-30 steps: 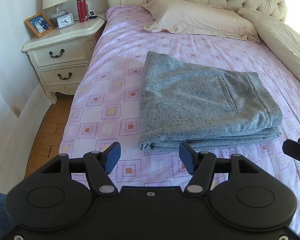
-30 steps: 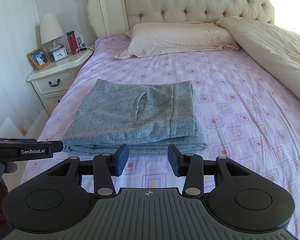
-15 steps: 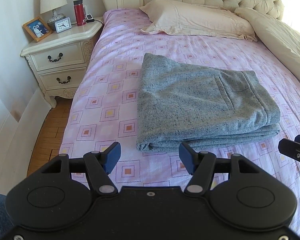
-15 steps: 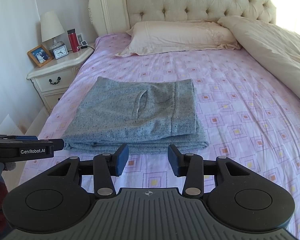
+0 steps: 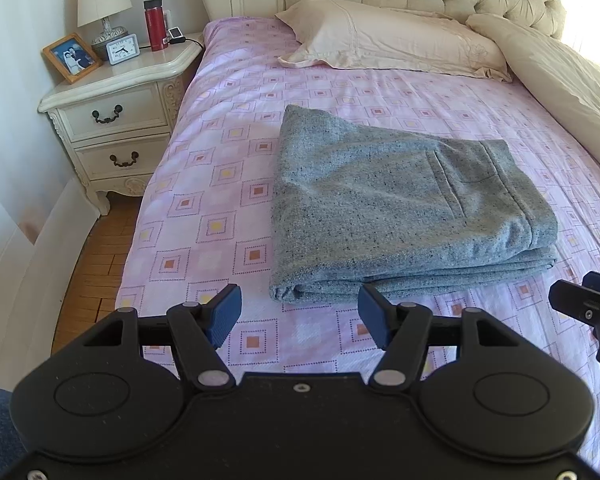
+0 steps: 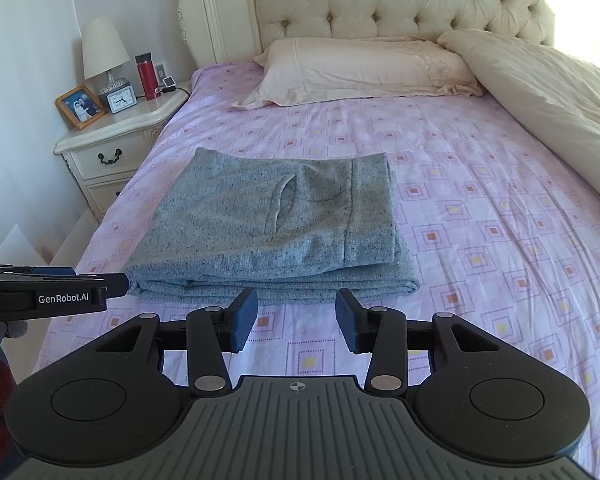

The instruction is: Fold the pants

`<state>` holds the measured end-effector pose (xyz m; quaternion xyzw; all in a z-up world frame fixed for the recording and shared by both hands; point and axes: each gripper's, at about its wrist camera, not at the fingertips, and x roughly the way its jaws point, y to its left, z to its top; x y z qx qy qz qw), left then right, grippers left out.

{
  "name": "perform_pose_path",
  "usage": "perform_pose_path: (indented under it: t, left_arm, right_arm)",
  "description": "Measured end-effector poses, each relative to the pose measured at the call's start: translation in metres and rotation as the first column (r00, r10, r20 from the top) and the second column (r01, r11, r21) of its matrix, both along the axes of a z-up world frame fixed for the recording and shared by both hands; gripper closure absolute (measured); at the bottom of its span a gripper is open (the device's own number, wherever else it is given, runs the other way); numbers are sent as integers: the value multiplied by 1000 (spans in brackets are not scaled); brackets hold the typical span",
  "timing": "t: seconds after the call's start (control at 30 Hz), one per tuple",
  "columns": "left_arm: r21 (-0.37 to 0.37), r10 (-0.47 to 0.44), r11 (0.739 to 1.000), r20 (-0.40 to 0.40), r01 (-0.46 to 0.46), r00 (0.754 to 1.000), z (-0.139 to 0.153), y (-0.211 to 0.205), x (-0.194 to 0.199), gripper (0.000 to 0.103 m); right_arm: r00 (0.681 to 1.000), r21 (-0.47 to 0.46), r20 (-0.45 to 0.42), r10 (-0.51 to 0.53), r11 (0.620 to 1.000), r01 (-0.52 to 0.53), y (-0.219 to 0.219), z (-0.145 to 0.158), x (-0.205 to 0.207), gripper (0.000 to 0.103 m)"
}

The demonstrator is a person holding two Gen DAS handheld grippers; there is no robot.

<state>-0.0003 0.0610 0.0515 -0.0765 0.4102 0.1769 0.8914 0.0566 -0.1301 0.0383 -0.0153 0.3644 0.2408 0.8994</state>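
The grey pants [image 5: 404, 208] lie folded into a thick rectangular stack on the pink patterned bedsheet [image 5: 228, 184], toward the bed's left side, pocket face up. Their near folded edge sits at 12 o'clock from both tools, just past the fingertips and not touching them. The left gripper [image 5: 300, 314] is released, jaws spread wide with only sheet between them. The right gripper [image 6: 296, 320] is also released, jaws set narrower and bare. Open sheet runs from the pants toward 3 o'clock up to the cream duvet [image 6: 548, 108]. At 10 o'clock the mattress edge drops to wood floor [image 5: 96, 260] beside the nightstand [image 5: 116, 116], whose two drawers are closed. The pillow [image 6: 360, 68] rests at 12 o'clock against the headboard [image 6: 380, 0].
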Motion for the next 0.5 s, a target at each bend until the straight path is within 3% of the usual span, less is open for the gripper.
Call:
perform_pose_path:
  t: [0.5]
  left_arm:
    - [7, -2, 1000, 8, 2, 1000, 0, -3, 0, 40]
  right_arm:
    - [1000, -12, -10, 11, 1000, -11, -1, -3, 3, 61]
